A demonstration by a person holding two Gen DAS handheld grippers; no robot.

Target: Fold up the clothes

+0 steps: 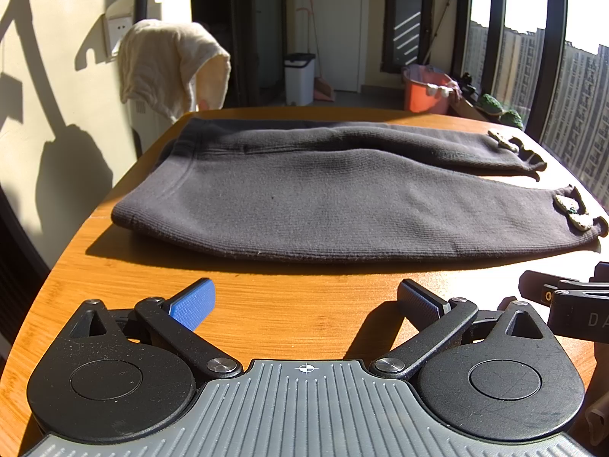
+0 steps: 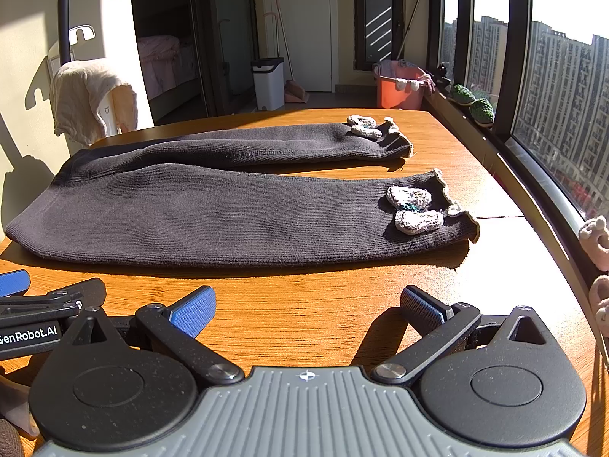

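The dark ribbed trousers (image 1: 323, 205) lie flat on the orange wooden worktop (image 1: 266, 304), waistband to the left, the two legs running out to the right and ending in frilled cuffs. Each cuff carries a pale knitted bow (image 2: 413, 209). The cloth looks soft and fairly thick — a light knit that should drape and sag when lifted, not slippery, with nothing to break except perhaps the bows, which are best left unpinched.

At the left end, the rolled waistband edge (image 1: 129, 213) looks the sound place to take hold; it is doubled and should not stretch out of shape. The left claw (image 1: 304, 304) hovers over bare worktop just short of the near trouser leg, spread wide, with nothing between its blue pads (image 1: 194, 304).

Further right, the right claw (image 2: 308, 308) hangs beside it, equally wide and empty — the near leg lies ahead of it, apart from the pads. Its natural hold is probably the near cuff (image 2: 462, 228), up and to the right of it, gripped at the hem beyond the bow.
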